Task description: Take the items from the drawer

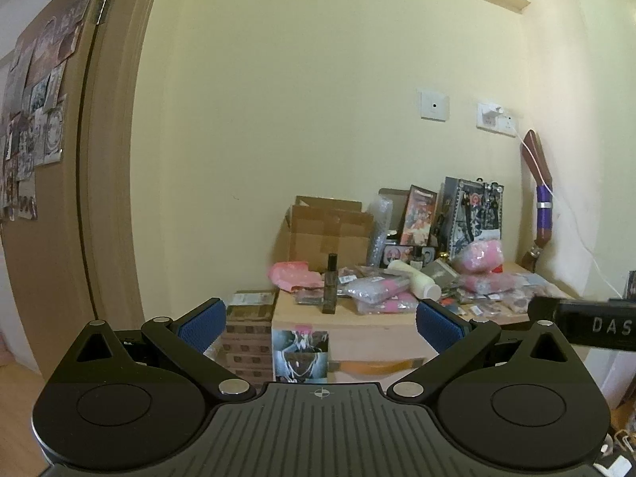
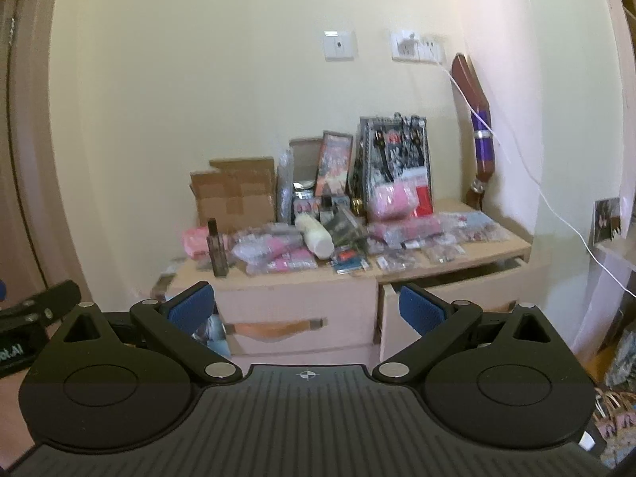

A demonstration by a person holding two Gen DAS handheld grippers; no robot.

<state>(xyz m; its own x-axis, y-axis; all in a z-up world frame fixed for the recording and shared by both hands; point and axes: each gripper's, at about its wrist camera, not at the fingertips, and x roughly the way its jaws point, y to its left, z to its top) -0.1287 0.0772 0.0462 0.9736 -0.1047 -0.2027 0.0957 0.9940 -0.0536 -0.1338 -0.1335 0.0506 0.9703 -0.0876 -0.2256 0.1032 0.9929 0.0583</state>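
Two drawers front the desk [image 2: 512, 244]: the left drawer [image 2: 298, 310] shut, the right drawer [image 2: 457, 298] apparently slightly ajar, handles horizontal. Both lie ahead and below. The right tongs [image 2: 305, 310] are nearer (contents hidden); left tongs [image 1: 321, 324] likewise spread, empty.

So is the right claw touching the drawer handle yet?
Apart. The right wrist view shows the right claw open, short of the cabinet, with the drawer handle beyond its pads.
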